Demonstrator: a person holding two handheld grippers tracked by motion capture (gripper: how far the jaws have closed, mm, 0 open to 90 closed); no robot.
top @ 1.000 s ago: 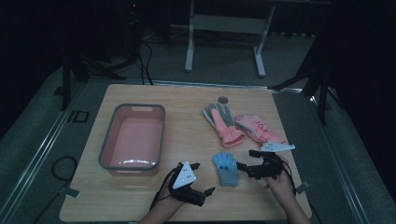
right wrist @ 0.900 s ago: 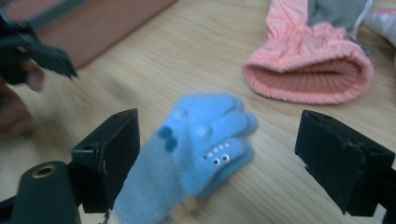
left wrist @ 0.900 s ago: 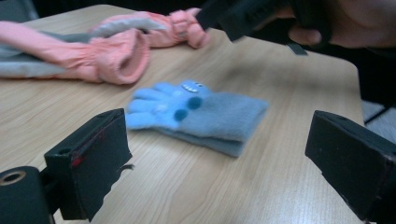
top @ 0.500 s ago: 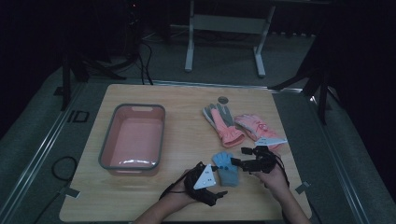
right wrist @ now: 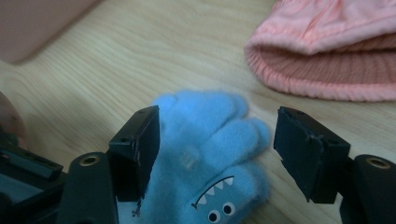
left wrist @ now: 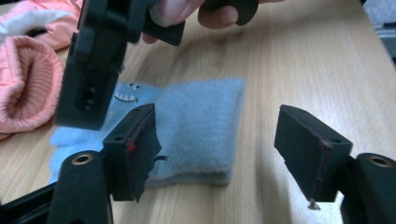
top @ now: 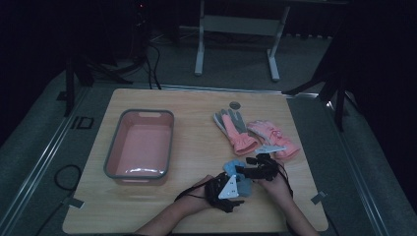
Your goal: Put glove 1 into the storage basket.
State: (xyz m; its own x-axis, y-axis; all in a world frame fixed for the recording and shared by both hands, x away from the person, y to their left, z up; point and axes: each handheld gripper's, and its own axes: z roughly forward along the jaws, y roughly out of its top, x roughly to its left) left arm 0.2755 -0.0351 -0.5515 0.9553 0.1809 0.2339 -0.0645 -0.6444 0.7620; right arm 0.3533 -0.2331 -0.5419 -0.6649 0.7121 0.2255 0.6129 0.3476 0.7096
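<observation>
In the high view, a small blue glove is seen lying flat near the front edge of the wooden tabletop, between the two hand-held grippers. The left gripper is held at the glove's near end, the right gripper at its far end. A pink basin with a grey rim stands to the left. A grey-and-pink glove and a pink glove are laid side by side behind the blue one.

In the left gripper view, the jaws have just been closing, yet they stand apart, with the cuff end of the blue glove lying between and ahead of them. The left jaw is seen just over the fleece; the right jaw is well clear of it. The right gripper hangs over the glove's far end.

In the right gripper view, the jaws have likewise been closing and are seen apart, set on either side of the fingers of the blue glove, whose printed monster face is turned up. A ribbed pink cuff lies beyond.
</observation>
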